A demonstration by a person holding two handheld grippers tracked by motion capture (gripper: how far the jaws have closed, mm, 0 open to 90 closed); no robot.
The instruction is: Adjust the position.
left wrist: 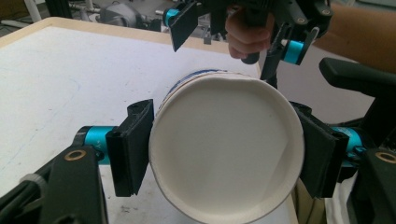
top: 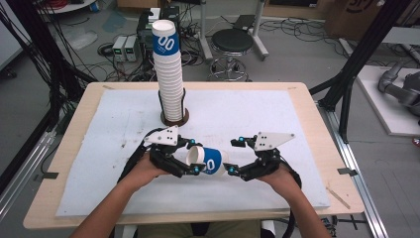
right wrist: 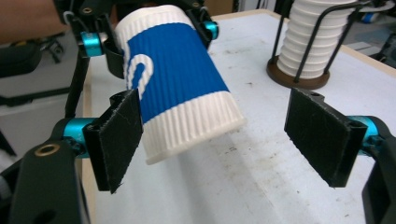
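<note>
1. A person at a table holds a single paper cup (top: 208, 160) on its side between two hand-held grippers, above the near middle of the white mat (top: 109, 163); its blue band faces up and its open mouth points left.

2. The left gripper (top: 190, 156) has the cup clamped near the rim, one black pad pressed on each side of the mouth; in the left gripper view the cup (left wrist: 224, 149) sits squarely between the pads and its rim keeps a near-round outline.

3. The right gripper (top: 234, 156) stands with its jaws wide apart around the cup's base end; in the right gripper view the cup's ribbed white foot (right wrist: 187, 126) lies just beside the left pad while the other pad stands well clear, so the right gripper holds nothing.

4. A tall stack of matching cups (top: 168, 69) rises from a dark round holder (top: 175, 118) at the far middle of the mat, well apart from both hands.

5. The cup looks light and thin-walled; likely easy to crush at the open mouth and stiffer at the base, where the bottom braces the wall; its ribbed sleeve should give the pads purchase; a gentle squeeze low on the body seems the safer hold.
</note>
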